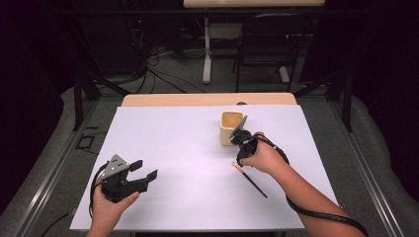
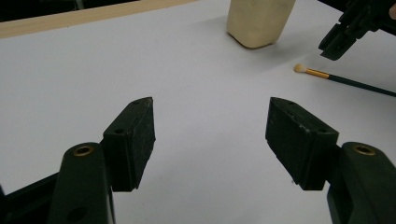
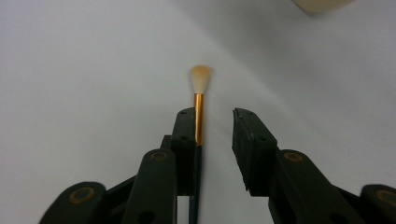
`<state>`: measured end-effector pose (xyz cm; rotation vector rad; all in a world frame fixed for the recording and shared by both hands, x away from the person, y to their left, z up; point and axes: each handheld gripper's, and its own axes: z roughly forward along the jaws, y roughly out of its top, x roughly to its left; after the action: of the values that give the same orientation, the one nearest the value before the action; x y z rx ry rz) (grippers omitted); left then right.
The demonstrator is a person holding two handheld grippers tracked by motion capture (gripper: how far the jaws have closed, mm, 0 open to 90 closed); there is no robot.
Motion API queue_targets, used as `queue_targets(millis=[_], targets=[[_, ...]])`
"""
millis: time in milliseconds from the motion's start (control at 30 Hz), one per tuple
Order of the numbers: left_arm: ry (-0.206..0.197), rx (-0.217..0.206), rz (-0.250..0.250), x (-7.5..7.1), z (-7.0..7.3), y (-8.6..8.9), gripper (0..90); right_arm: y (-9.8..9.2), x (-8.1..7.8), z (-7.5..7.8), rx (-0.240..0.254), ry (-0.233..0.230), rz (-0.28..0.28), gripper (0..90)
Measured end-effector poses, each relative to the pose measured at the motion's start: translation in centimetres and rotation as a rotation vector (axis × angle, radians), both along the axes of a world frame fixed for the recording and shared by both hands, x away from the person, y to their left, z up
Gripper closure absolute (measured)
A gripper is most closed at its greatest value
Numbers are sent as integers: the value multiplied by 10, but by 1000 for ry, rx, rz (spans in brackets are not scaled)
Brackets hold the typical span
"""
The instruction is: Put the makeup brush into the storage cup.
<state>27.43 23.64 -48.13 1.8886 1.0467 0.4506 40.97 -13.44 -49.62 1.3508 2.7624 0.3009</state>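
With our right claw (image 3: 212,135) half-closed astride the brush (image 3: 199,116) lying flat on the surface (image 1: 173,143) (one jaw touching, nothing gripped), we risk the thin handle rolling out sideways.

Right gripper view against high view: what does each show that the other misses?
Right gripper view alone: the brush lies between the right gripper's jaws, against one pad, a gap left to the other. High view alone: the left gripper over bare sheet, a chair beyond the table. Both: brush, white sheet, tan cup.
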Motion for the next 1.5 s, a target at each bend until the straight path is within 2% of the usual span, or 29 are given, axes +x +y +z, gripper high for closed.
queue_targets(millis=[167,367,433,567,633,667,700,733,800,833,867,900,933,967,1000,1033,1067,1100,1133,1167,1300,1367,1400,1500], targets=[[1,2,-1,0,0,0,332,1,0,-3,12,-9,3,709],[-5,-3,0,0,0,0,332,5,1,-5,-8,1,21,723],[-2,1,1,0,0,1,332,6,0,-9,3,-6,19,729],[-3,-2,-1,0,-1,1,332,8,1,-10,-26,21,30,747],[-1,3,1,0,0,1,332,8,0,-14,-16,22,23,758],[-5,-5,0,0,-1,1,332,9,0,-15,-24,28,14,761],[-4,-4,-1,0,0,1,332,9,6,-5,-149,112,89,766],[-4,-6,1,0,-1,1,332,8,1,-17,-34,27,44,767],[-2,-6,2,0,-1,1,332,10,-1,-18,-33,45,2,767],[0,-5,2,0,-1,1,332,9,1,-19,-39,32,42,767],[1,-4,2,0,-1,1,332,9,1,-17,-62,56,38,767],[1,-4,1,0,-1,1,332,10,-1,-22,-21,28,9,768],[0,-5,2,1,-1,1,332,11,-2,-23,-9,25,-4,767],[1,-5,2,1,-1,1,332,10,1,-19,-67,62,41,768],[2,-3,1,1,-1,1,332,10,1,-21,-43,54,38,768],[1,-3,0,1,-1,1,332,10,1,-22,-46,44,37,770],[2,-5,2,1,-1,1,332,11,2,-20,-68,65,46,772],[2,-5,2,1,-1,1,332,12,3,-15,-124,110,50,774],[2,-6,1,1,-1,1,332,13,3,-16,-124,110,49,776],[2,-6,1,1,-1,1,332,12,2,-20,-77,80,45,778],[2,-11,4,1,-1,1,333,11,1,-24,-66,65,44,785],[3,-11,5,1,-2,1,333,12,-2,-30,-6,26,2,787],[4,-12,5,1,-2,1,333,12,2,-24,-82,84,47,787],[5,-9,6,1,-2,1,333,12,1,-25,-84,82,40,789]])
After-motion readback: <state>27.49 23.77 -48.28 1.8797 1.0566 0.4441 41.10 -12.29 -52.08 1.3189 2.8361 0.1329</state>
